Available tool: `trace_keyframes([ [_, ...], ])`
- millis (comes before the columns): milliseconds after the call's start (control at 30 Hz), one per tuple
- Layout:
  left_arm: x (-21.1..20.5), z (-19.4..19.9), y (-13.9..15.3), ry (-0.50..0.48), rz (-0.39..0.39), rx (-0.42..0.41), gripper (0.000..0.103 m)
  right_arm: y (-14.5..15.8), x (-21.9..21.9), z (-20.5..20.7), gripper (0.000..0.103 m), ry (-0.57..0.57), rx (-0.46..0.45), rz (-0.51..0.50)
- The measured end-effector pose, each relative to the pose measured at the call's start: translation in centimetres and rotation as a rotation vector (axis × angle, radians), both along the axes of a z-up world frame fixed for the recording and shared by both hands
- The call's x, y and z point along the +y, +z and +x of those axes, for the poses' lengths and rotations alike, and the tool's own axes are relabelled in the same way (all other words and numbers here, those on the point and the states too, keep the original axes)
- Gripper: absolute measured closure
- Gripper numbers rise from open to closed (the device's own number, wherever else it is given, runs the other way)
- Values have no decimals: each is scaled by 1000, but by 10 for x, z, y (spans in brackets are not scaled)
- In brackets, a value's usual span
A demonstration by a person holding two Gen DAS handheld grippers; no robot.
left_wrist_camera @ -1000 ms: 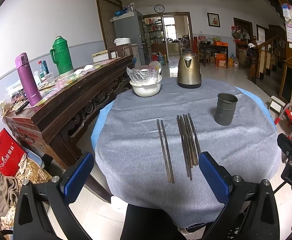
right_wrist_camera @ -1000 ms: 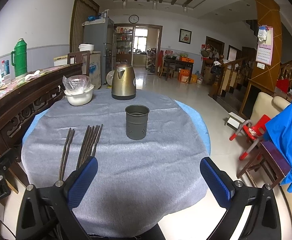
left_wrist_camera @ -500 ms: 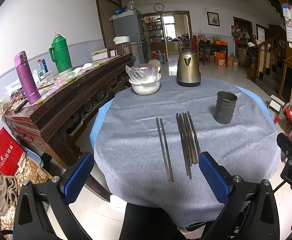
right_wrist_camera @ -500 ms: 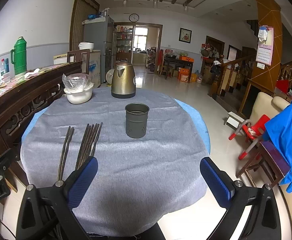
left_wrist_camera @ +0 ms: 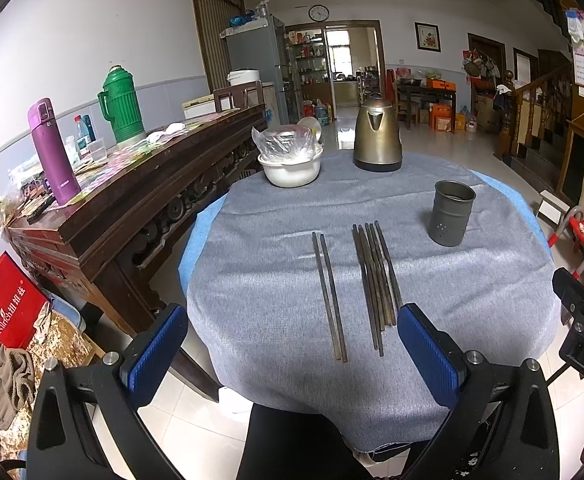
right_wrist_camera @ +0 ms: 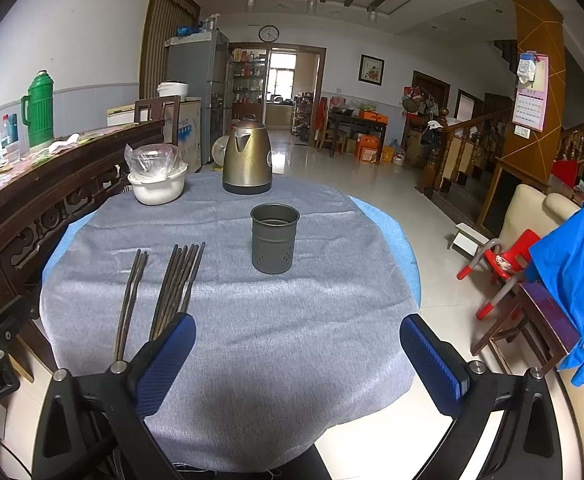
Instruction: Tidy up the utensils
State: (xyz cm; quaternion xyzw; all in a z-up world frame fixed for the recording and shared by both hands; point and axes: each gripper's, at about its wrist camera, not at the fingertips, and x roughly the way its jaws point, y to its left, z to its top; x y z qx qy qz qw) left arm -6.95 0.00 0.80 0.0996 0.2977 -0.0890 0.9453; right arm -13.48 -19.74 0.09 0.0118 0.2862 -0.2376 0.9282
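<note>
A pair of dark chopsticks (left_wrist_camera: pixel 329 295) lies on the grey tablecloth (left_wrist_camera: pixel 259 264), with a bundle of several chopsticks (left_wrist_camera: pixel 376 280) just to its right. A dark metal utensil holder (left_wrist_camera: pixel 451 213) stands upright, empty, to the right of them. My left gripper (left_wrist_camera: pixel 292 350) is open and empty, at the table's near edge in front of the chopsticks. In the right wrist view the pair (right_wrist_camera: pixel 131 298), the bundle (right_wrist_camera: pixel 177 286) and the holder (right_wrist_camera: pixel 274 238) show too. My right gripper (right_wrist_camera: pixel 298 362) is open and empty, at the near edge, right of the bundle.
A brass kettle (left_wrist_camera: pixel 376 138) and a white bowl with a plastic bag (left_wrist_camera: pixel 290 160) stand at the table's far side. A dark wooden sideboard (left_wrist_camera: pixel 139 184) with a purple flask (left_wrist_camera: pixel 51 152) and green thermos (left_wrist_camera: pixel 121 104) runs along the left. Chairs (right_wrist_camera: pixel 532 264) stand at the right.
Both grippers have risen slightly and edged toward the table; the view of the chopsticks and holder shifted a little. Nothing on the table moved.
</note>
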Motion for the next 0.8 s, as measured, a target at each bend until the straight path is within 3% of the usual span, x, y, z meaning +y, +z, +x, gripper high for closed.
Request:
trace_keyframes([
  [567,4,6,-8,-2,-10,15,0,-6,2,3,0,3,24,2],
  [700,8,29,-15,-20,-29,71,0,-9,-1,15,0,33,41,35],
  [800,16,61,-25,-42,-54,169,0,-13,-13,37,0,104,60,125],
])
